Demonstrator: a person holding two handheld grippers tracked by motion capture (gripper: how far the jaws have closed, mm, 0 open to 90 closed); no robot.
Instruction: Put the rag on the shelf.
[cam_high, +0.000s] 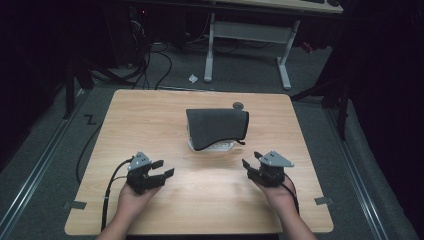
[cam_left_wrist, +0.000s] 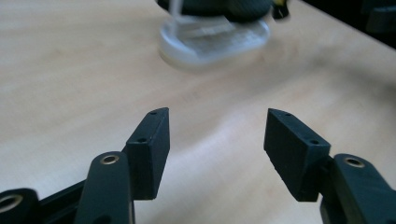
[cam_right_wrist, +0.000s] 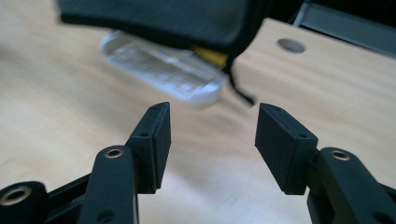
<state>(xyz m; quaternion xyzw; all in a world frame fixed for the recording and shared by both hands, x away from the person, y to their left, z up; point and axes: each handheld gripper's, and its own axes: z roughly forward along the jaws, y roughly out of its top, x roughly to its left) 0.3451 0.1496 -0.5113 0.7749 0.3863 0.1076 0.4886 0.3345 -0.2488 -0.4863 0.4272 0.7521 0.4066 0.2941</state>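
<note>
High view: a dark grey pouch lies at mid-table on the wooden table, draped over a clear plastic case whose near edge peeks out below it. The left gripper and right gripper sit on the near half of the table, one to each side of the pouch and well apart from it, each in a hand; both point toward the pouch. Both sets of jaws stand wide apart with nothing between them. This view alone gives the room: grey floor, a white-legged desk frame behind the table, tape marks at the near table corners, a round dark hole near the far edge. Left gripper view: the pads are spread over bare wood; ahead, blurred, the rounded end of the clear case with the dark pouch on top, plus a small yellow-and-black tab at the pouch edge. Right gripper view: pads likewise spread over bare wood; it adds detail the others lack, namely a grid pattern in the clear case, a yellow patch under the pouch, a black cord hanging off the pouch corner, and the table hole seen close. Writing: a faint printed strip on the case in the left gripper view is too blurred to read; no brand is legible anywhere.
</note>
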